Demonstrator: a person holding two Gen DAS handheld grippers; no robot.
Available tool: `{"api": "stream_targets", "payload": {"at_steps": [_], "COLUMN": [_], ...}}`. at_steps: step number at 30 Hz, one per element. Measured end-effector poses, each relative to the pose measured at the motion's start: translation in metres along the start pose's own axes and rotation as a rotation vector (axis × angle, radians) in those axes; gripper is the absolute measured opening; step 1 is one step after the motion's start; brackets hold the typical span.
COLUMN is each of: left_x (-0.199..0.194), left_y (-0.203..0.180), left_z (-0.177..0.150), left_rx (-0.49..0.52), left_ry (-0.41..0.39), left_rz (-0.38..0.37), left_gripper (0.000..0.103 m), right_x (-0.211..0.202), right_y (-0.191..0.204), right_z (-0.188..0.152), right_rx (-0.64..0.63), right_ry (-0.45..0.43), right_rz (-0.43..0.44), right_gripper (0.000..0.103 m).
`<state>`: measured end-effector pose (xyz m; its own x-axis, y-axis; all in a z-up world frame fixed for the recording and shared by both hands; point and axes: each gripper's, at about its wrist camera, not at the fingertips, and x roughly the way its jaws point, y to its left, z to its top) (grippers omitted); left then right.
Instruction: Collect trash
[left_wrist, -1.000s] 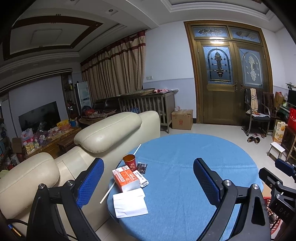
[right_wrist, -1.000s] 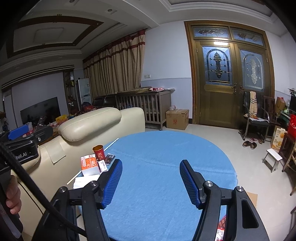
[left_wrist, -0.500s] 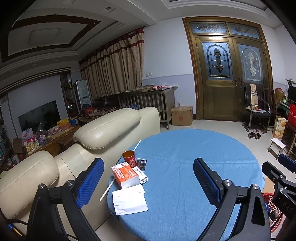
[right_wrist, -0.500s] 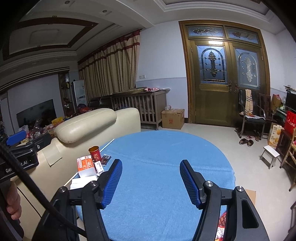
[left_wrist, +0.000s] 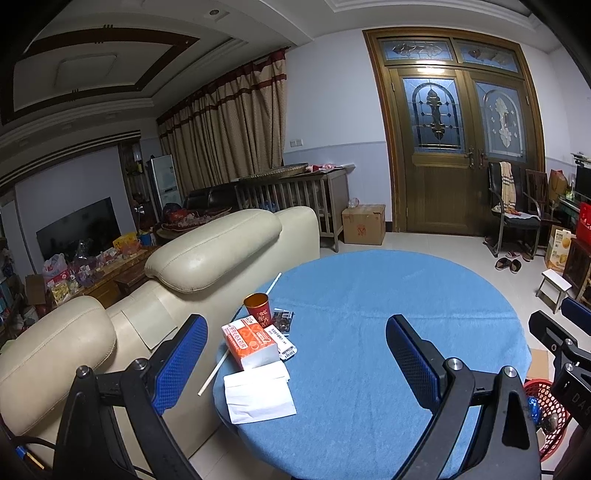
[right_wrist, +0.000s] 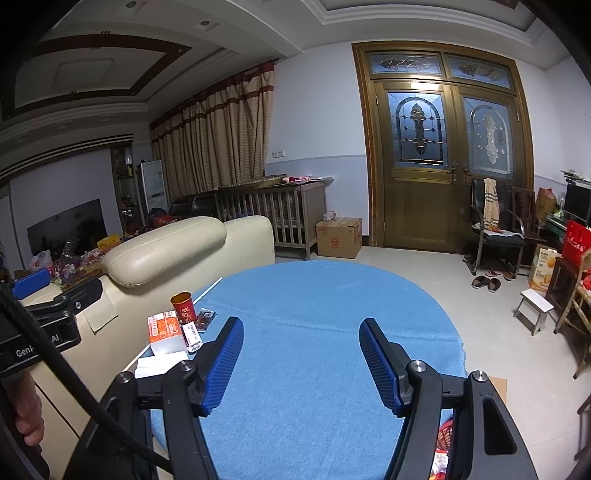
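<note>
Left gripper (left_wrist: 295, 363): I am holding it above the near edge of the tabletop (left_wrist: 406, 295), jaws spread wide with nothing between them, aiming toward the litter on the left side.
Right gripper (right_wrist: 301, 363): I am hovering it over bare blue cloth, jaws parted and carrying nothing; it is sitting well apart from the litter, so I judge it is standing by.
Trash: it is lying bunched at the tabletop's left edge, beside the sofa (left_wrist: 207, 251).
Cup (left_wrist: 257, 306): red, standing upright at the back of the cluster.
Box (left_wrist: 249, 341): orange and white, lying flat just in front of the cup, touching or nearly touching it.
Wrapper (left_wrist: 282, 319): dark and small, lying just right of the cup; a white label (left_wrist: 284, 341) is lying next to the box.
Paper (left_wrist: 258, 393): white folded sheets are resting nearest me, partly tucked under the box.
Stick (left_wrist: 240, 332): thin and white, running along the edge and overhanging it at the near end.
Basket (left_wrist: 546, 413): red mesh, sitting on the floor at lower right with some items inside; I judge it is serving as the bin.
Stage: the litter is lying on the cloth, so I reckon collecting is not complete.
</note>
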<state>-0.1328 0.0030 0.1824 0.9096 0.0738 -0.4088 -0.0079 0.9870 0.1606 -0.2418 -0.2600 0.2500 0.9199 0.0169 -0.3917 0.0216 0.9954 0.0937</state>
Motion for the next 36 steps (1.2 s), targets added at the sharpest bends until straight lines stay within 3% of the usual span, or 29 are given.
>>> {"api": "stream_targets", "payload": {"at_steps": [36], "left_x": [0.016], "left_y": [0.006], "left_z": [-0.012], "left_rx": [-0.003], "left_ry": [0.056], "left_rz": [-0.013], "left_gripper": [0.097], "right_x": [0.017], "right_y": [0.012], "right_z": [-0.006], "right_rx": [0.004], "right_ry": [0.052], "right_rz": [-0.009], "right_gripper": [0.069]}}
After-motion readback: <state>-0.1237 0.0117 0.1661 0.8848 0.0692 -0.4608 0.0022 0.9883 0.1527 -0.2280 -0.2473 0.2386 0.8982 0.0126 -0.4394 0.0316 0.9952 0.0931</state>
